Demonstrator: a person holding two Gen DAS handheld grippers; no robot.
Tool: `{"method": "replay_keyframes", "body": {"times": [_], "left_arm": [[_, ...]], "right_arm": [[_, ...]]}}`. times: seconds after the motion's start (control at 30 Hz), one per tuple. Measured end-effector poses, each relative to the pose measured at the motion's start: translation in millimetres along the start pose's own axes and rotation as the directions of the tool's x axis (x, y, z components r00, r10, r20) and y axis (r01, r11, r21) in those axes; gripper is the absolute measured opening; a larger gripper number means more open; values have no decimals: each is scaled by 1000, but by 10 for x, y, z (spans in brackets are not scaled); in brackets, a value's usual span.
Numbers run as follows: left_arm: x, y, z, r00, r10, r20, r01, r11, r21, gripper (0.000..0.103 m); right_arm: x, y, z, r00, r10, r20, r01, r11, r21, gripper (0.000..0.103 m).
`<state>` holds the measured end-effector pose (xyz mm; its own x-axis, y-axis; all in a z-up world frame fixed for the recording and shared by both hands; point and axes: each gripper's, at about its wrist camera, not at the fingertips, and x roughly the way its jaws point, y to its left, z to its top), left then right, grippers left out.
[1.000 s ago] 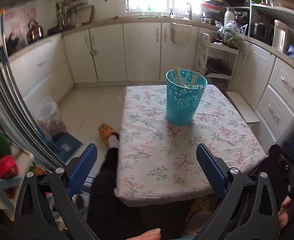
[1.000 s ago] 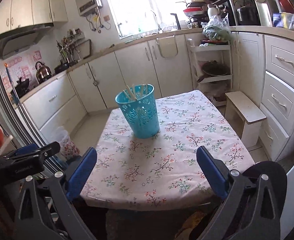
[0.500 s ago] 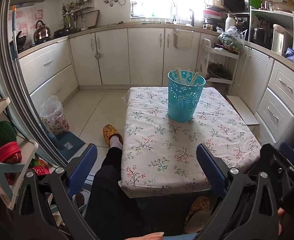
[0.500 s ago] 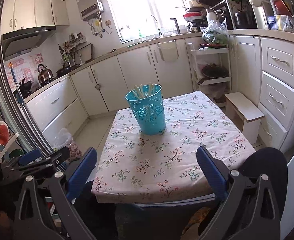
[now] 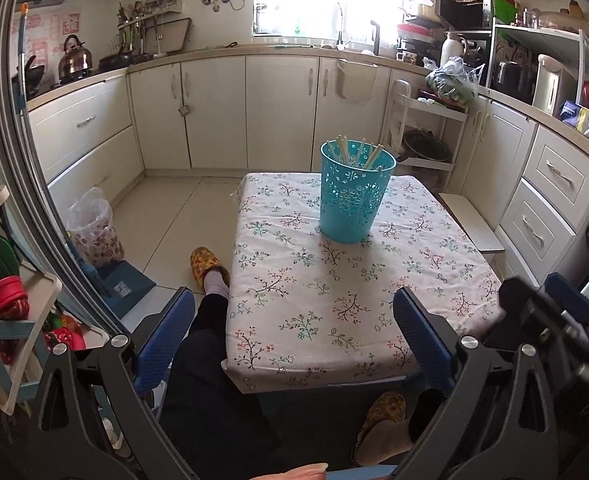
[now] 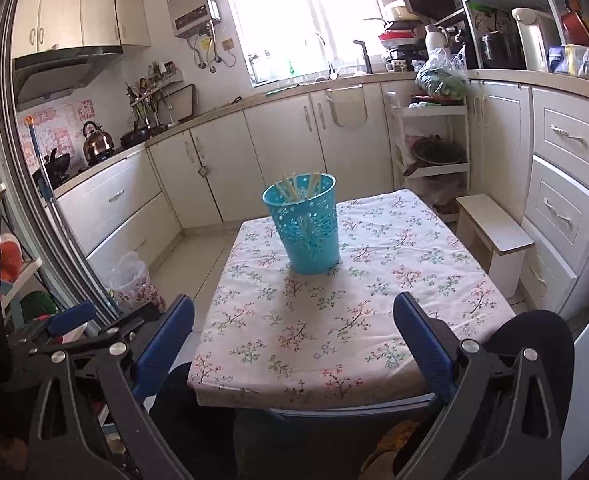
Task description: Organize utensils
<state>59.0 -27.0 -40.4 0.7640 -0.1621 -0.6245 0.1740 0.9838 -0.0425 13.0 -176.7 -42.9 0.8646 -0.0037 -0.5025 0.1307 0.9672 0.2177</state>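
Note:
A turquoise perforated basket (image 5: 353, 195) stands upright on the far half of the floral-cloth table (image 5: 334, 304); it also shows in the right wrist view (image 6: 305, 228). Several pale chopsticks (image 5: 358, 154) stand inside it, and show in the right wrist view (image 6: 294, 186). My left gripper (image 5: 294, 340) is open and empty, held back over the table's near edge. My right gripper (image 6: 294, 344) is open and empty, also back near the front edge. Each gripper shows at the other view's side.
White cabinets and cluttered counters run along the back and right. A white step stool (image 6: 494, 236) stands right of the table. A lined bin (image 5: 94, 228) and a shelf rack (image 5: 6, 300) are at the left. The person's legs and slippers (image 5: 208, 268) lie by the table's near-left corner.
Both grippers have pulled back and risen away from the table, so the basket looks smaller and farther. Both stay open and empty.

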Motion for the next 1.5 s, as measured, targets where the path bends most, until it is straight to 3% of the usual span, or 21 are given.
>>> {"method": "replay_keyframes", "body": {"times": [0.17,0.53,1.5], "left_arm": [[100,-40,-97,999,8,-40,-8,1000,11,95],[15,42,-112,998,55,6,-55,998,-18,95],[120,256,-125,999,46,4,-46,996,-79,95]], "right_arm": [[67,-59,-137,999,-6,-48,7,999,31,96],[15,-113,-159,998,-46,-36,47,998,44,96],[162,43,-201,997,-58,-60,58,998,1,96]]}}
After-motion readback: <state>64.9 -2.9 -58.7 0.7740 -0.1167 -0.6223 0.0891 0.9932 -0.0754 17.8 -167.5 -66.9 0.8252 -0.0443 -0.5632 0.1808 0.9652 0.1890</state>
